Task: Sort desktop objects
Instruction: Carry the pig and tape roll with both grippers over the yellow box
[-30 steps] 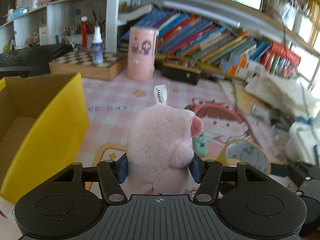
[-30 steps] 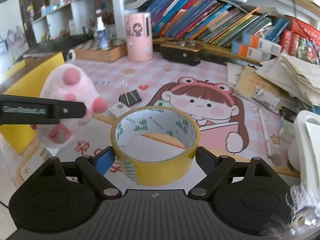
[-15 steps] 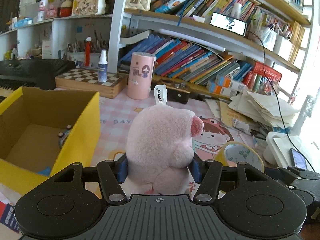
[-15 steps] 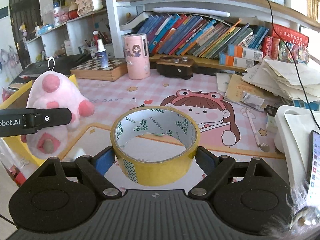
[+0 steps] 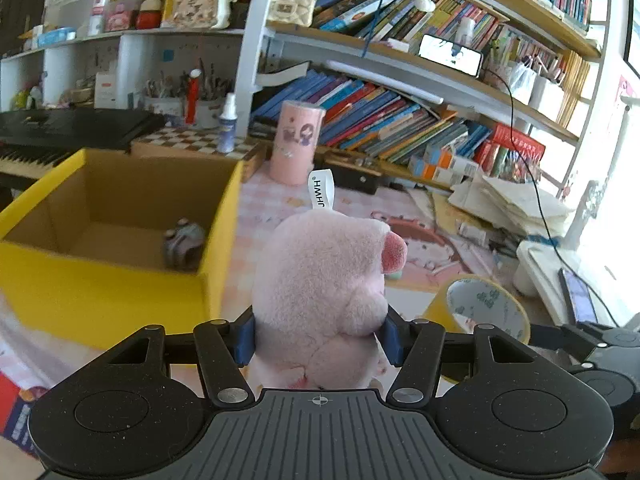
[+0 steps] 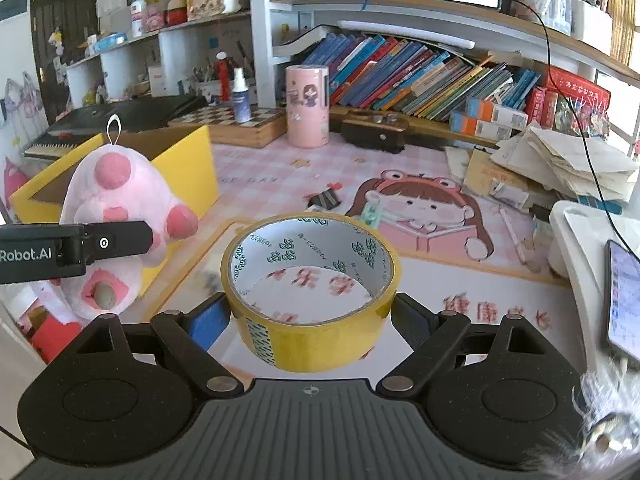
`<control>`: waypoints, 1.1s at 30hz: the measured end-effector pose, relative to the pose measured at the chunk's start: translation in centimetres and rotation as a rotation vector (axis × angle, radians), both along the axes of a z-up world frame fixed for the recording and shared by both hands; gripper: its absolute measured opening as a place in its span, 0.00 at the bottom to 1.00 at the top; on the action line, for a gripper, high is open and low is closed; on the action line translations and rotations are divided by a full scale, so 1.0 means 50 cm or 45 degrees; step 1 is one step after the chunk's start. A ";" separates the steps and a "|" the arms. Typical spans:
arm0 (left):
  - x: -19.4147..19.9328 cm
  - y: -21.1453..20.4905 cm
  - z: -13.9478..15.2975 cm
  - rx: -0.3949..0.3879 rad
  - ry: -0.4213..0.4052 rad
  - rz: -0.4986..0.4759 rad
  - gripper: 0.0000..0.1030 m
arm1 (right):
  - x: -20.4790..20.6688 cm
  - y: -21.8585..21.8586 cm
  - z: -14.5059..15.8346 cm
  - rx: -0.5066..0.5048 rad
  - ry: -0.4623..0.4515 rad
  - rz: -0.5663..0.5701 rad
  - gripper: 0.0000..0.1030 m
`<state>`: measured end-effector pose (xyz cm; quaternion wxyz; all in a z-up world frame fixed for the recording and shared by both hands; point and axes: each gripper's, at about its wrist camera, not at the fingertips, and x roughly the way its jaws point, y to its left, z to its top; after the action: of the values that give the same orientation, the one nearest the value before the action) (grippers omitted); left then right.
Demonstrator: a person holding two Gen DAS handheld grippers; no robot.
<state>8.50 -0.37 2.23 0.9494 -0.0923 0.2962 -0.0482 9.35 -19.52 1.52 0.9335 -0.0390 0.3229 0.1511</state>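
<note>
My left gripper (image 5: pixel 320 338) is shut on a pink plush pig (image 5: pixel 324 276) and holds it in the air, to the right of an open yellow cardboard box (image 5: pixel 100 292). A small greyish object (image 5: pixel 184 242) lies inside the box. The pig also shows in the right wrist view (image 6: pixel 120 216), in front of the box (image 6: pixel 192 168). My right gripper (image 6: pixel 310 320) is shut on a yellow tape roll (image 6: pixel 310 292) and holds it above the pink desk mat (image 6: pixel 280 176). The roll also shows in the left wrist view (image 5: pixel 484 312).
A pink cylinder (image 6: pixel 307 106), a chessboard box (image 6: pixel 236 124) with a spray bottle (image 6: pixel 241 96) and a dark case (image 6: pixel 374 130) stand at the back. Binder clips (image 6: pixel 325 199) lie on the mat. Papers (image 6: pixel 560 164) and a phone (image 6: pixel 624 296) are at the right.
Both grippers have risen and pulled back with their loads. The left gripper has moved the pig toward the box, whose inside now shows.
</note>
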 end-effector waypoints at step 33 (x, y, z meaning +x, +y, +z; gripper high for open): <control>-0.211 0.206 -0.056 0.027 0.134 0.015 0.57 | -0.210 0.243 -0.041 -0.020 0.143 0.160 0.84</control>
<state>-2.05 9.94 -0.56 0.9338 -0.0863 0.3455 -0.0348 -1.18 -7.36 -0.50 0.9022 -0.0581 0.3729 0.2088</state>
